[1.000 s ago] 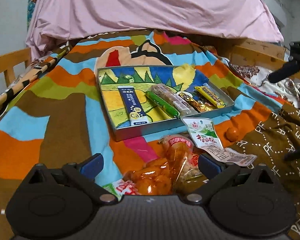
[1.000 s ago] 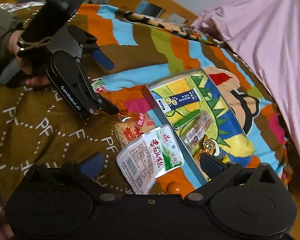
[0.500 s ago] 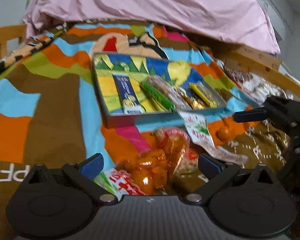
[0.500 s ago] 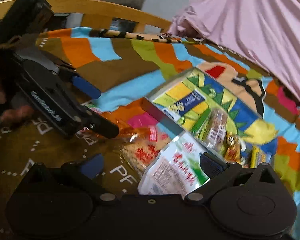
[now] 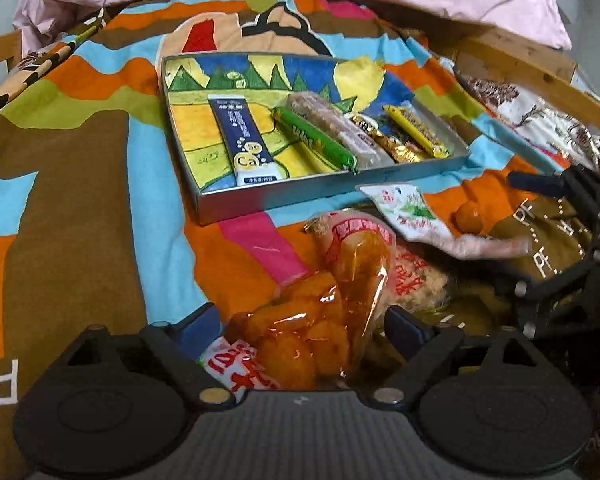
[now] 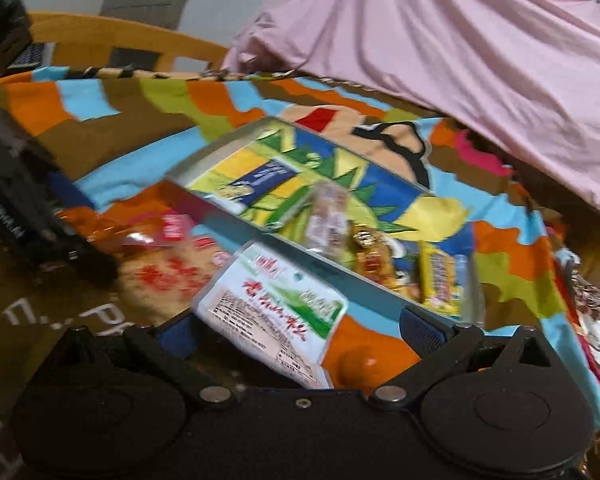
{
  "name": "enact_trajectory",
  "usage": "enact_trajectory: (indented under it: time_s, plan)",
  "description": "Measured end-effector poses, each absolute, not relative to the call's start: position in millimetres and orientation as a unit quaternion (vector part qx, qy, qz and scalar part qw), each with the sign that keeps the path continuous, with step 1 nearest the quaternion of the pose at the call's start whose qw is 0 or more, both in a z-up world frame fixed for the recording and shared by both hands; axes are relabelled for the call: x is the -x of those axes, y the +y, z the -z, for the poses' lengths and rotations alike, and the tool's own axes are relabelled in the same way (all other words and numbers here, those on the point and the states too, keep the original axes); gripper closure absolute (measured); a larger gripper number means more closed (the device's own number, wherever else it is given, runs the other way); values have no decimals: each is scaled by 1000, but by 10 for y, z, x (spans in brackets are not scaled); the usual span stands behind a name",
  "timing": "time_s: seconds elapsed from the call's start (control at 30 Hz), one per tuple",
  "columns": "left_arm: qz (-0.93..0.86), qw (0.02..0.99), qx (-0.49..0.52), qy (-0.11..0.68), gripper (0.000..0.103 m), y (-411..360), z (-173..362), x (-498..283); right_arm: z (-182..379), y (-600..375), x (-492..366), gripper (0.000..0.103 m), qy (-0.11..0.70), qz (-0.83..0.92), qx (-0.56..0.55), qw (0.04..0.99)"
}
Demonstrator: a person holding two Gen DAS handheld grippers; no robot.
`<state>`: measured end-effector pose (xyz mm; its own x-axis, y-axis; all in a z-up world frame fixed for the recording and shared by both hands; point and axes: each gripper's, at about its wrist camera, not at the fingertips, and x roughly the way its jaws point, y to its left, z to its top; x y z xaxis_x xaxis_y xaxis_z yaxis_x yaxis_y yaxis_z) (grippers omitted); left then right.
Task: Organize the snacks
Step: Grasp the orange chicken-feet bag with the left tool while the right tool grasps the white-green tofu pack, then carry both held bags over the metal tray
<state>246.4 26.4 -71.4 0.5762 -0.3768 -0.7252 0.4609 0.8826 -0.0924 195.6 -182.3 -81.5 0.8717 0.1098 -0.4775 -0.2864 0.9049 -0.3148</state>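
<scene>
The left tongs [image 5: 300, 326] are spread wide and have just been closing a little around a clear crinkly bag of orange snacks [image 5: 320, 312], but the pads do not seem to press on it yet. The right tongs [image 6: 296, 330] are spread wide too and have just started closing, with a flat white and green snack packet [image 6: 276, 312] lying between them, not pinched. Both snacks lie on the colourful striped bed cover [image 5: 80, 168], just in front of the shallow grey metal tray with a painted picture inside [image 5: 260, 198]. In the tray there are already a dark blue stick packet [image 5: 242, 140], a long green stick [image 5: 314, 140] and a yellow bar [image 5: 416, 130], laid side by side. The step looks like picking up the loose snacks. Next, each pair of tongs probably needs to squeeze its snack gently, lift it over the tray wall, and lay it down beside the others
</scene>
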Motion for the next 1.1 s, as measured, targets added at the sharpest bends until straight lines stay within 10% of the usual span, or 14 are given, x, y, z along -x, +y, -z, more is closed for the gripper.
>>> enact_trajectory:
  time_s: [0.5,0.7,0.8,0.93,1.03,1.1]
  plan:
    - [173,868,8,466,27,182,607,-2573,1076,-1532,-2067,21,190,-151,366,898]
    - [150,873,13,464,32,107,583,-2517,1124,-1542,-2060,70,209,-163,366,892]
    - [145,875,25,462,34,114,551,-2446,1111,-1574,-1994,79,212,-167,359,893]
    - [145,876,39,458,34,122,524,-2381,1073,-1591,-1983,78,205,-165,359,895]
    - [141,875,41,462,34,113,557,-2422,1151,-1562,-2084,49,214,-152,383,886]
    - [139,874,44,463,33,107,574,-2460,1208,-1563,-2139,49,218,-153,391,881]
